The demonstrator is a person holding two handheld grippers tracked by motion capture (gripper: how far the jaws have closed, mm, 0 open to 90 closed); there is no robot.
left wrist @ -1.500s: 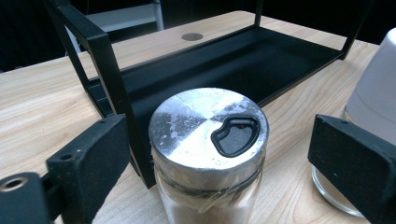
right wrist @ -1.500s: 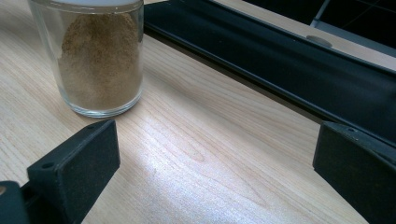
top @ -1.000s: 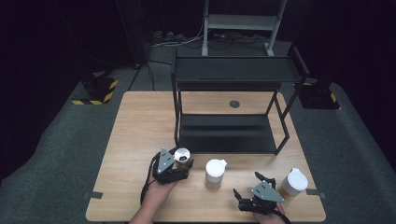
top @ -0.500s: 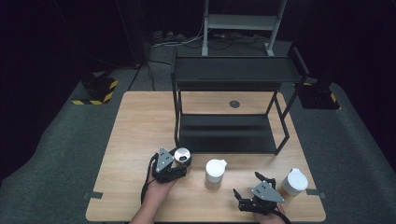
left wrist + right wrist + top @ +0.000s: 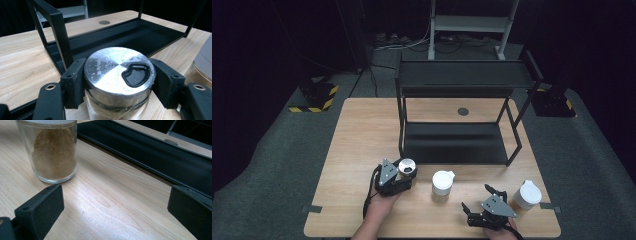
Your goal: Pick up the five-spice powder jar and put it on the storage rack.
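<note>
A glass jar with a silver metal lid stands on the table beside the front left leg of the black rack. My left gripper is shut on it, a jaw pressed against each side of the lid. To its right stands a white-lidded jar of brown powder, seen close up in the right gripper view. My right gripper rests open near the table's front edge, with bare table between its jaws. It points toward that jar from the right.
A second white-lidded jar stands at the front right, just right of my right gripper. The rack's low black shelf lies behind the jars. The wooden table is bare to the left of the rack.
</note>
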